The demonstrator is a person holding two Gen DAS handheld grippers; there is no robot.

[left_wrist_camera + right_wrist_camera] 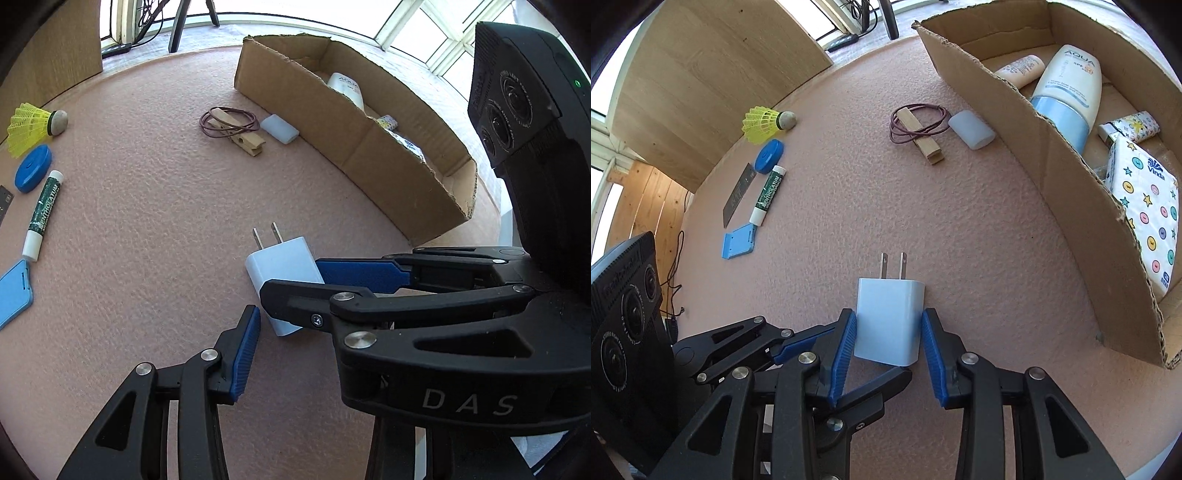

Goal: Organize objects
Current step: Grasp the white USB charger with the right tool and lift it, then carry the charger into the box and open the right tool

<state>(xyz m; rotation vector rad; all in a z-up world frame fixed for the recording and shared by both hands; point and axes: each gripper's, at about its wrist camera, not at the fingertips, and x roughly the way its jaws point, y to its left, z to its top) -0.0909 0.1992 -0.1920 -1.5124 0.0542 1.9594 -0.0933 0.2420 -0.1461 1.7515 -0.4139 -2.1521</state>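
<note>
The right claw (888, 341) straddled the white charger (889, 320) lying flat on the pink worktop (849, 206), its blue pads just beside the charger's sides, whether touching I could not tell. The left claw (284, 328) stood spread, one pad near the charger, the cardboard box (1052, 177) well apart

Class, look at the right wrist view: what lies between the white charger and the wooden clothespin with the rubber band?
Nothing: between the white charger and the wooden clothespin only bare pink mat shows, clearest in the right wrist view.
</note>
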